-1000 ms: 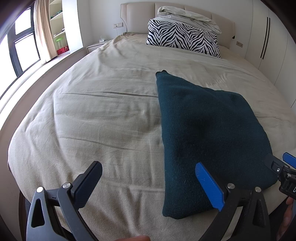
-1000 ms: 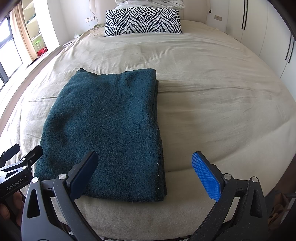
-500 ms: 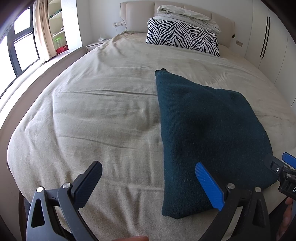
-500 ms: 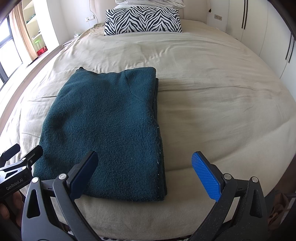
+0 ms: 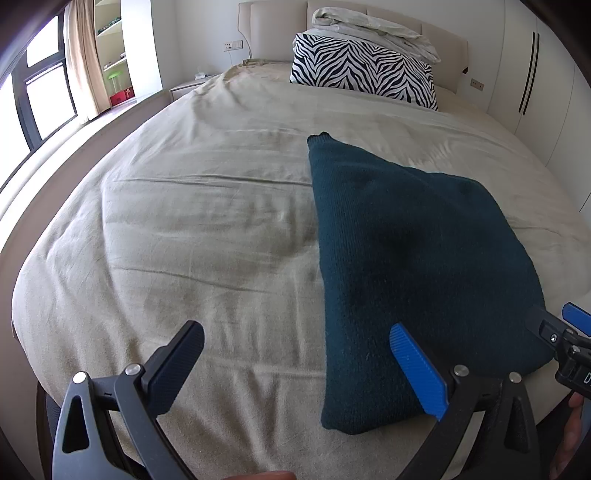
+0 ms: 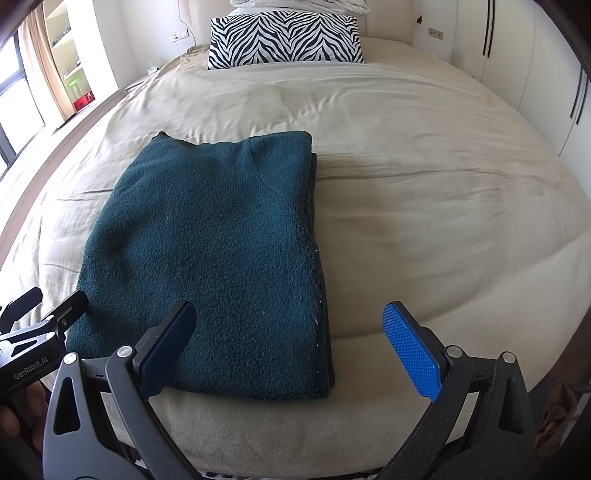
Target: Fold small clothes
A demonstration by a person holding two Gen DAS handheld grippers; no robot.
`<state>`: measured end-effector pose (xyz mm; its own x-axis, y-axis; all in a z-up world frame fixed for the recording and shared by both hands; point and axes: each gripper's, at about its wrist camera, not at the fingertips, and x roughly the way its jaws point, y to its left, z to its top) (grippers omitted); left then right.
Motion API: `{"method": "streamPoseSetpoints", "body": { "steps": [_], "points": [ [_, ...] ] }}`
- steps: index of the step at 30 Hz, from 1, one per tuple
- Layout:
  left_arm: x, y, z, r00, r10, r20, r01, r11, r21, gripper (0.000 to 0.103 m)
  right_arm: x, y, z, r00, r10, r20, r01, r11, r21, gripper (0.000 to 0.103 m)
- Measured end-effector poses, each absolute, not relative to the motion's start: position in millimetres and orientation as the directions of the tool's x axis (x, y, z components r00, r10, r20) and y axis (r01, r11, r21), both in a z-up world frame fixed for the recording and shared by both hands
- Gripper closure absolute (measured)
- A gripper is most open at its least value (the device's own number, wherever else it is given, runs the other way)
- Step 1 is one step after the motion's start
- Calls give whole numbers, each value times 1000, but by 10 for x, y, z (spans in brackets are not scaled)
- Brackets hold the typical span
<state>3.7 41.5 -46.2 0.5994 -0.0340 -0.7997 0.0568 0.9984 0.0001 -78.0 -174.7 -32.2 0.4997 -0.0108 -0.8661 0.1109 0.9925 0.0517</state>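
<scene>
A dark teal knit garment [image 6: 218,258] lies folded into a flat rectangle near the front edge of the bed; it also shows in the left wrist view [image 5: 406,266]. My left gripper [image 5: 295,354] is open and empty, above the bedsheet just left of the garment's near corner. My right gripper [image 6: 291,332] is open and empty, over the garment's near right edge. Each gripper shows at the edge of the other's view: the left one [image 6: 44,306] by the garment's near left corner, the right one [image 5: 557,325] by its near right corner.
The beige bed cover [image 6: 424,192] spreads wide around the garment. A zebra-striped pillow [image 6: 284,37] and rumpled bedding [image 5: 373,29] lie at the headboard. A window and shelves [image 5: 110,55] stand on the left, white wardrobes [image 6: 535,55] on the right.
</scene>
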Motion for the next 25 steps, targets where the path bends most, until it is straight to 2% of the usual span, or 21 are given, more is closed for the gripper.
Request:
{"method": "streamPoseSetpoints", "body": {
  "steps": [25],
  "points": [
    [74,484,-462,591,-66,-804,67,997,-33,0,-813,-1762,-339,497,-9,-867,110,993,52,0]
  ]
}}
